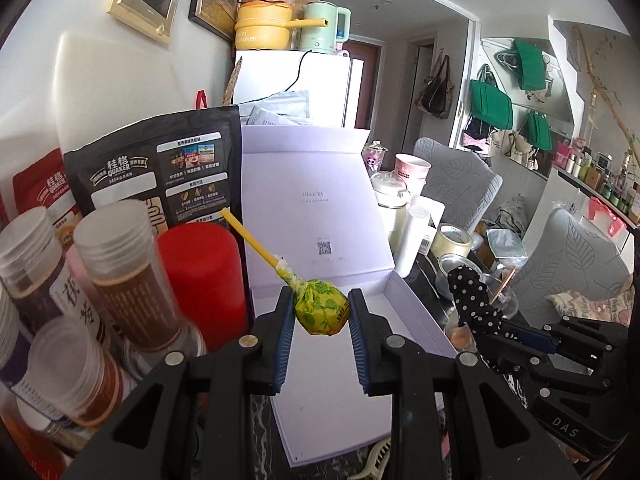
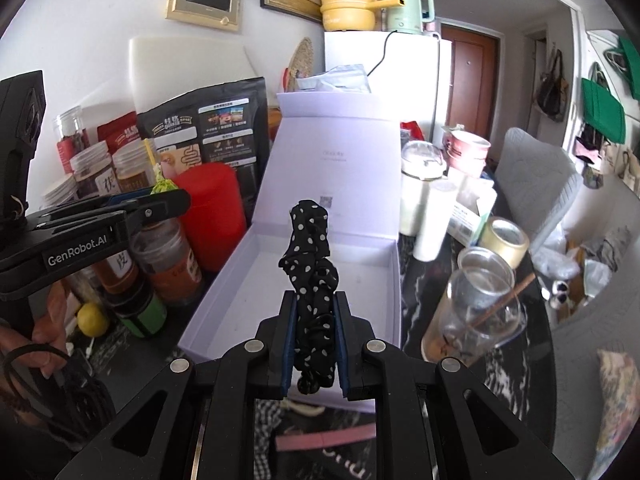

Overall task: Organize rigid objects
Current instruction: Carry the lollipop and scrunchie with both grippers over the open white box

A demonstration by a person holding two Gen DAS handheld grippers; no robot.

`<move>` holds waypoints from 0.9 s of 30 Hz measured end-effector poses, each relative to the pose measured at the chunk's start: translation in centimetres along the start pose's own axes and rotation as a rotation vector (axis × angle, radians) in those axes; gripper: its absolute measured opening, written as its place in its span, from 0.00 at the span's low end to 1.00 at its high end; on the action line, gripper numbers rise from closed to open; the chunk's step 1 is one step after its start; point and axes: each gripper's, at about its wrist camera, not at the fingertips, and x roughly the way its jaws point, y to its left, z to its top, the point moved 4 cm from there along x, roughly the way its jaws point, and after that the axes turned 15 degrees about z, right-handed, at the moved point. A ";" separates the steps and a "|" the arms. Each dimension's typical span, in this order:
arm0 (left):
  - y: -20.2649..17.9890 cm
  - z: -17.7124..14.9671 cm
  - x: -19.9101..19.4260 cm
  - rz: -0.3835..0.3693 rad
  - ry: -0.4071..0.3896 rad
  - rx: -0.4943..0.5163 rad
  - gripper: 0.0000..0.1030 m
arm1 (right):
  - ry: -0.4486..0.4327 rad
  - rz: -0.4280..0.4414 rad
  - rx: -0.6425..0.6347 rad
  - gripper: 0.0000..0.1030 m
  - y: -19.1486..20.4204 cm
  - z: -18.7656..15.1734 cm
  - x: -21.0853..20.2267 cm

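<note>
Left gripper [image 1: 321, 312] clamped on a lollipop [image 1: 321, 312]: yellow-green wrapper pinched between the blue pads, yellow stick angled up-left. It hangs above the near part of an open white box [image 1: 416, 316]. The raised box lid [image 1: 316, 200] has faint grey print, roughly "HLucky", and a small QR code below it.

Right gripper [image 2: 315, 312] clamped on a black scrunchie with white polka dots [image 2: 310, 248], fabric bunched between the pads and sticking up past them, over the front edge of the same box [image 2: 248, 280]. In the left wrist view the scrunchie [image 1: 472, 300] and right gripper [image 1: 532, 336] show at right, just beside the box, and the gripper body reads "DAS". In the right wrist view the left gripper [image 2: 160, 196] sits at left and its body reads "GenRobot.AI"; a hand [image 2: 44, 328] holds its handle, with a black hair tie on the hand.

Left of the box: a red canister [image 1: 204, 280], touching or nearly touching the box wall. Behind it a black bag [image 1: 160, 172] reads "QUAKER" with Chinese text, and a red bag [image 1: 44, 188] carries the same brand. Clear-lidded jars [image 1: 128, 276] have Chinese labels, too blurred to read.

On the fridge [image 1: 296, 80]: a yellow pot [image 1: 264, 28] marked "Mini Cooker" and a green kettle [image 1: 324, 28].

Right of the box: a tape roll [image 2: 504, 240], a clear cup with a stick [image 2: 476, 308], a pink paper cup [image 2: 468, 148].
</note>
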 end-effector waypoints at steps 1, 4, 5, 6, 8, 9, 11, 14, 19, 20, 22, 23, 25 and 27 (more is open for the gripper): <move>-0.1 0.2 0.3 -0.001 0.002 -0.002 0.25 | -0.001 0.001 -0.001 0.17 -0.1 0.3 0.3; -0.5 1.1 1.4 -0.002 0.005 -0.002 0.25 | -0.008 0.002 0.003 0.17 -0.7 1.3 1.0; -0.7 1.5 1.8 0.002 0.003 -0.001 0.25 | -0.012 -0.001 0.005 0.17 -0.9 1.6 1.2; -1.0 1.8 2.1 0.002 -0.002 -0.003 0.25 | -0.016 -0.004 0.006 0.17 -1.2 1.9 1.4; -1.2 2.4 2.6 -0.003 -0.007 -0.007 0.25 | -0.028 -0.008 0.010 0.17 -1.7 2.5 1.7; -1.3 2.8 3.0 -0.008 -0.008 -0.019 0.25 | -0.032 -0.008 0.012 0.17 -1.9 2.7 1.8; -1.4 3.4 3.6 -0.009 -0.007 -0.031 0.25 | -0.040 -0.007 0.012 0.17 -2.2 3.3 2.1; -2.0 4.1 4.6 -0.003 -0.009 -0.021 0.25 | -0.047 -0.009 0.003 0.17 -2.6 4.0 2.6; -3.4 3.9 6.4 -0.011 0.005 0.010 0.25 | -0.045 -0.018 0.007 0.17 -3.6 4.6 3.9; -3.5 3.7 6.9 -0.014 0.013 0.012 0.25 | -0.043 -0.018 0.017 0.17 -3.9 4.6 4.3; -3.7 3.3 7.9 -0.017 0.036 0.015 0.25 | -0.037 -0.015 0.041 0.17 -4.5 4.6 4.9; -3.7 3.1 8.4 -0.019 0.047 0.015 0.25 | -0.034 -0.016 0.051 0.17 -4.8 4.5 5.2; -3.7 2.7 9.4 -0.019 0.070 0.014 0.25 | -0.021 -0.023 0.066 0.17 -5.5 4.4 6.0; -3.7 2.2 10.5 -0.016 0.101 0.020 0.25 | -0.011 -0.032 0.073 0.17 -5.9 4.3 6.5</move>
